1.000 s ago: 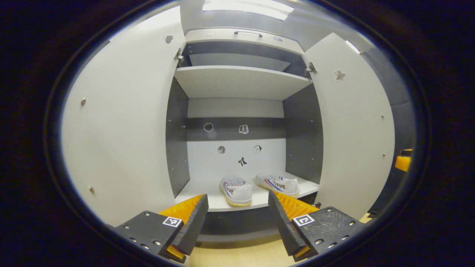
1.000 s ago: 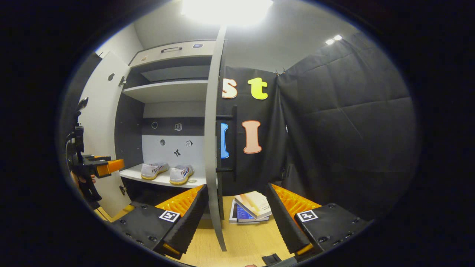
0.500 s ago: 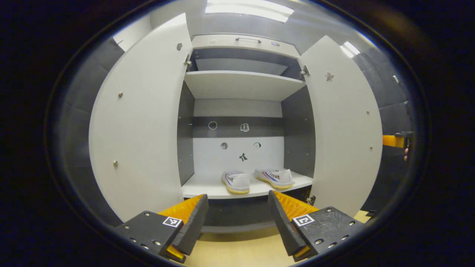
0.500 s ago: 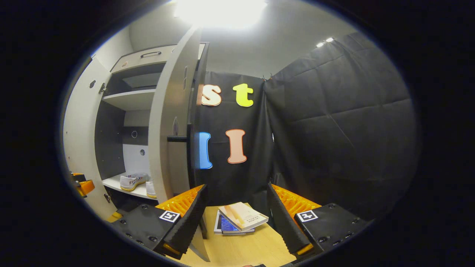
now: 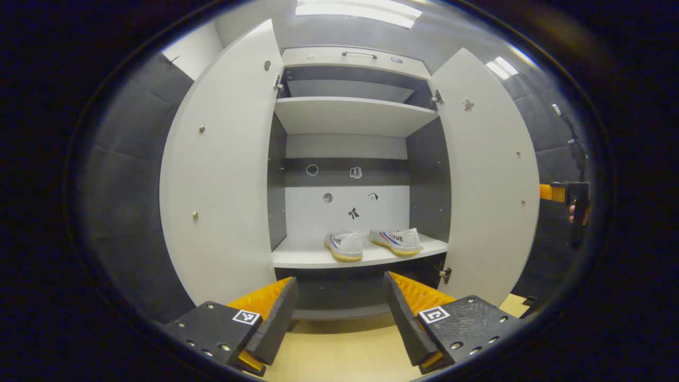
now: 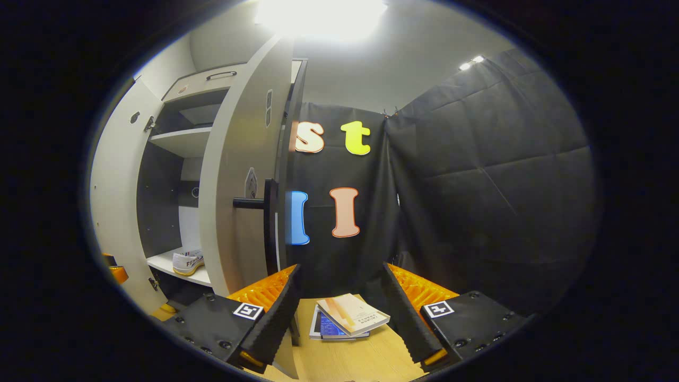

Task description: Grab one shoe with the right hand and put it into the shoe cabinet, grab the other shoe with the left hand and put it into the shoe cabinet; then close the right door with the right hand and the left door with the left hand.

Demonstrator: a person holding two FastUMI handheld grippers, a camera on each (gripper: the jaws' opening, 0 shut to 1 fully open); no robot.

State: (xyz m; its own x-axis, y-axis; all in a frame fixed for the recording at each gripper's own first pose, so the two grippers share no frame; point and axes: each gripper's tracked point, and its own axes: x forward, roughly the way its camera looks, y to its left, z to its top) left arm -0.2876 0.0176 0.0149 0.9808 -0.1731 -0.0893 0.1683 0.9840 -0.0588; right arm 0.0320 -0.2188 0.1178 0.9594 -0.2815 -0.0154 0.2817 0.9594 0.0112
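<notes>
Two white shoes (image 5: pixel 347 245) (image 5: pixel 397 240) lie side by side on the lower shelf (image 5: pixel 307 258) of the open shoe cabinet. Its left door (image 5: pixel 220 175) and right door (image 5: pixel 485 175) both stand wide. My left gripper (image 5: pixel 337 313) is open and held back from the cabinet, facing its middle. In the right gripper view my right gripper (image 6: pixel 339 313) is open beside the outer face of the right door (image 6: pixel 238 175), near the door's dark handle (image 6: pixel 262 204). One shoe (image 6: pixel 187 261) peeks out past the door. The other gripper (image 5: pixel 562 193) shows beyond the right door's edge.
A few books (image 6: pixel 345 318) lie on the wooden floor (image 6: pixel 366 355) ahead of my right gripper. An upper shelf (image 5: pixel 350 114) and a top drawer with a handle (image 5: pixel 358 54) are above. Black booth cloth (image 6: pixel 477 185) hangs to the right.
My left gripper has drawn back from the cabinet, so the shoes look smaller. My right gripper has swung round to the outer side of the right door, nearer its handle.
</notes>
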